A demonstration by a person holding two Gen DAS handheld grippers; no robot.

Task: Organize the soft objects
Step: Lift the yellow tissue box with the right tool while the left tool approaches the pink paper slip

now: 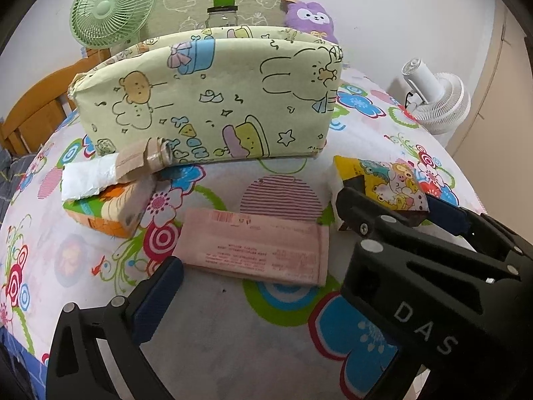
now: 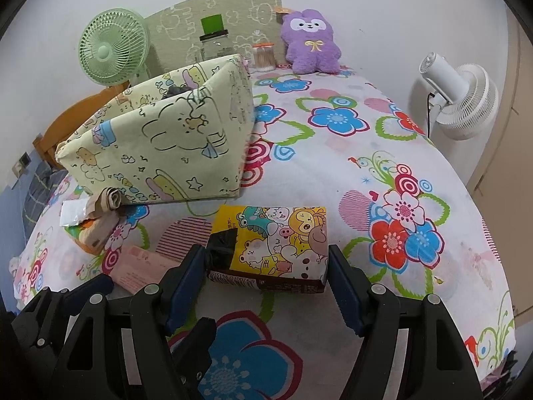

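A cartoon-print tissue pack (image 2: pixel 276 245) lies on the flowered table, between the fingers of my right gripper (image 2: pixel 266 276); the jaws straddle it and touch its sides. It also shows in the left wrist view (image 1: pixel 389 183), with the right gripper (image 1: pixel 396 206) around it. A pink tissue pack (image 1: pixel 256 246) lies in front of my open, empty left gripper (image 1: pixel 266 286). An orange pack (image 1: pixel 110 210) with a torn white wrapper lies at the left. A pale green cartoon-print fabric bin (image 1: pixel 206 100) stands behind them, open at the top.
A purple plush toy (image 2: pixel 309 41), a clear jar with a green lid (image 2: pixel 213 43), a cotton swab jar (image 2: pixel 263 55) and a green fan (image 2: pixel 113 51) stand at the back. A white fan (image 2: pixel 463 93) stands off the right edge. A wooden chair (image 1: pixel 40 100) is at the left.
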